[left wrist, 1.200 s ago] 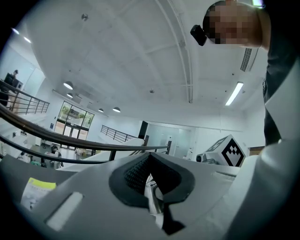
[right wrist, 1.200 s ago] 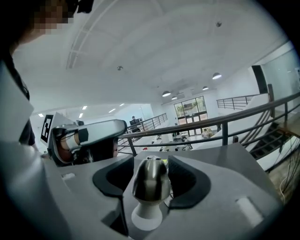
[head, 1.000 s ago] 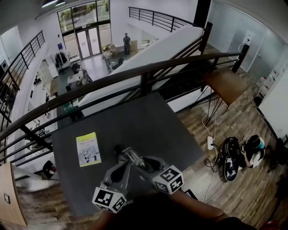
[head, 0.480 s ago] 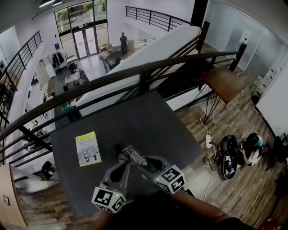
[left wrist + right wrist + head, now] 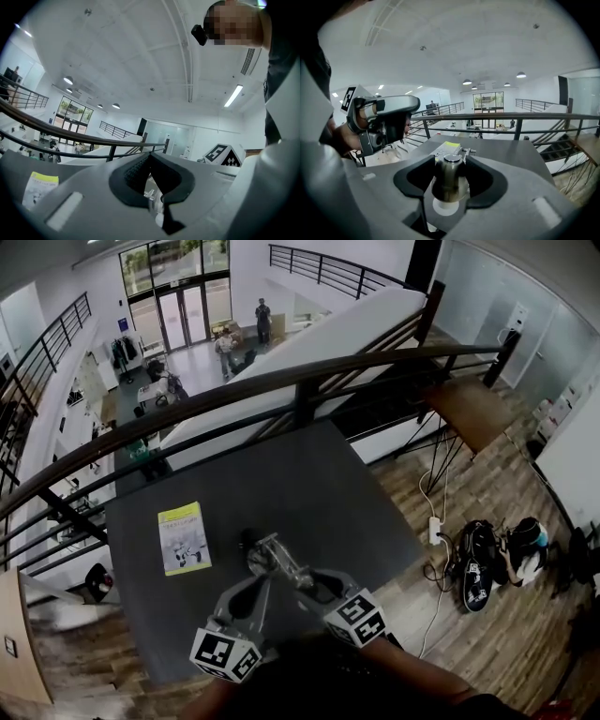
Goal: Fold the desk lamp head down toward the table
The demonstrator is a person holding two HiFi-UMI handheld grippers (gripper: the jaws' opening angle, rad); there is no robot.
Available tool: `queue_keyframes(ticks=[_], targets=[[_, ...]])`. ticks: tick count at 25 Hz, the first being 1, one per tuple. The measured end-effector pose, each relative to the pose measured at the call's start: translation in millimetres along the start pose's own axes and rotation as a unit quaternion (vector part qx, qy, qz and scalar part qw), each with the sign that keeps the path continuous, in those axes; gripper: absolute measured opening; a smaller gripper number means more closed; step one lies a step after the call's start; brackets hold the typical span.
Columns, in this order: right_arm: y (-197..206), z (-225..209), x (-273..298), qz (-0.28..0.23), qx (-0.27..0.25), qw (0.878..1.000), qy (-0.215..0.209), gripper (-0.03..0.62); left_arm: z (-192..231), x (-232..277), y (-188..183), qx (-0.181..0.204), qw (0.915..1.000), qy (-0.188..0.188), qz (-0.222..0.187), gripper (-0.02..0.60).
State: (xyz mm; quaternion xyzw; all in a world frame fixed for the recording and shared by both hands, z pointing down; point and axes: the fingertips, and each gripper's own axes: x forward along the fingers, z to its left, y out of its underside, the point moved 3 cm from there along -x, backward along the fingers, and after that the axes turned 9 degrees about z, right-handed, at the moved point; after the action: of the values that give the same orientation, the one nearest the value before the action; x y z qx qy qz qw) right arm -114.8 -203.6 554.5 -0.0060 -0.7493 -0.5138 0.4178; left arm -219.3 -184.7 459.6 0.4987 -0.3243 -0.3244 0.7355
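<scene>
Booklet (image 5: 184, 538) lying flat (yellow-green cover); handrail (image 5: 234, 397) beyond, bags (image 5: 483, 563) + pwr strip (image 5: 435, 529) on wood floor (image 5: 506, 493).

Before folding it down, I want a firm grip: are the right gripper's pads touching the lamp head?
Touching. The right gripper view shows the lamp head filling the gap, both pads pressed against its sides.

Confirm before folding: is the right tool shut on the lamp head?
Shut: on the right tool, both pads press the lamp head.
</scene>
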Motion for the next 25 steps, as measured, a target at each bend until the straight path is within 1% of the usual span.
queue_keyframes(ticks=[4, 10, 14, 21, 25], targets=[[21, -2, 8, 0.014, -0.009, 1.0, 0.01, 0.202, 4, -4, 6, -0.005, 1.0, -0.004, 0.0, 0.002], [55, 4, 25, 0.067, -0.01, 0.998, 0.008, 0.199, 7, -12, 7, -0.009, 0.9999, -0.01, -0.001, 0.002], [81, 4, 45, 0.097, -0.021, 0.995, 0.01, 0.198, 6, -13, 3, -0.012, 0.9998, -0.014, -0.003, 0.002], [120, -3, 88, 0.133, -0.049, 0.99, 0.02, 0.194, 10, -17, 5, -0.015, 0.9996, -0.023, 0.001, 0.002], [130, -5, 107, 0.138, -0.058, 0.988, 0.026, 0.194, 15, -22, 5, -0.021, 0.9993, -0.03, 0.001, 0.002]])
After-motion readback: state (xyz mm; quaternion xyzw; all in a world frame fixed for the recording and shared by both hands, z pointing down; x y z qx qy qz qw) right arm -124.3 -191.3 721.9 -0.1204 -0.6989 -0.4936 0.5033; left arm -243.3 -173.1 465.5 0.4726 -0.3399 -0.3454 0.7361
